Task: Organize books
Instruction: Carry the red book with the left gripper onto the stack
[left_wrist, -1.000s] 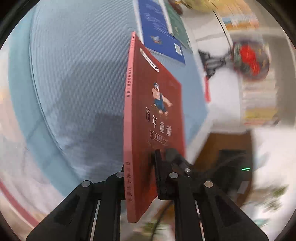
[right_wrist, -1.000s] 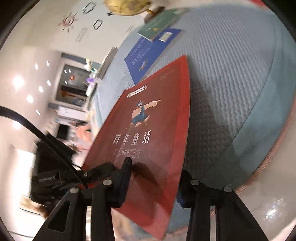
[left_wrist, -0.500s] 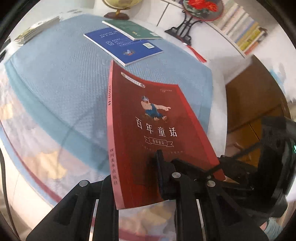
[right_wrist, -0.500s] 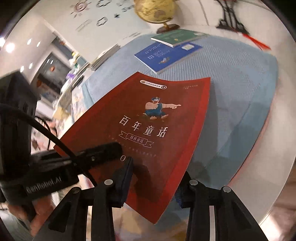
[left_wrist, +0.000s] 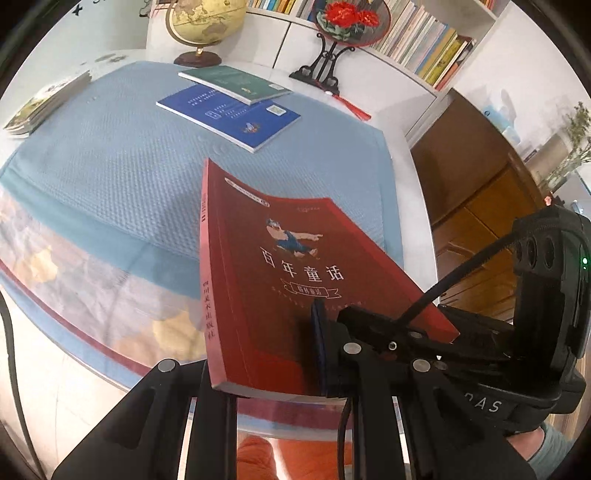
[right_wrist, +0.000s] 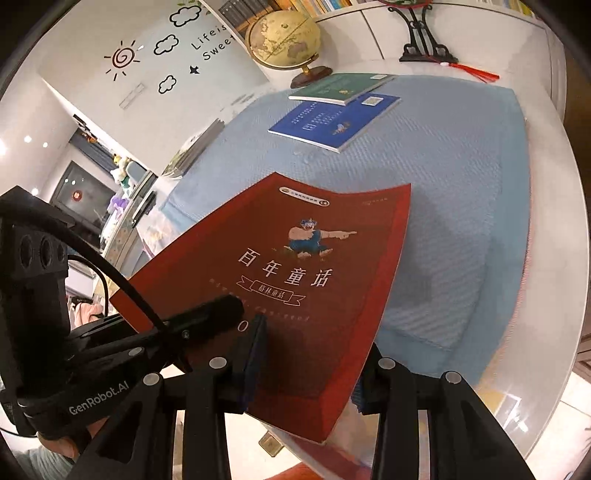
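Black plastic fingers of the left hand-held gripper (left_wrist: 269, 354) are nearly closed on the red book (left_wrist: 280, 280) — one finger lies on the front cover near the lower edge, its blue pad against the cover, and the other sits under the spine side. In the right wrist view, the right hand-held gripper (right_wrist: 306, 354) clamps the same red book from its other side, one padded finger on the cover and the other below the open page edge, so the jaws stand only as wide as the book is thick. Each gripper shows in the other's view, close beside the book's lower corners.

Held by both, the red book hangs tilted above the near edge of the tabletop (left_wrist: 417, 177), its cover facing up with a small cartoon figure and white Chinese title.

Beyond it a light blue cloth (left_wrist: 118, 173) covers the tabletop. On the far part of the cloth lies a blue book (left_wrist: 229, 114), flat, and a green book (left_wrist: 236, 83) rests partly on top of its far corner. At the cloth's left edge sits a low stack of thin books (left_wrist: 44, 101). Behind these stand a globe (left_wrist: 207, 22) on a wooden base and a red round ornament on a black stand (left_wrist: 343, 22) — both off the cloth, near the wall shelves filled with upright books (left_wrist: 432, 44).
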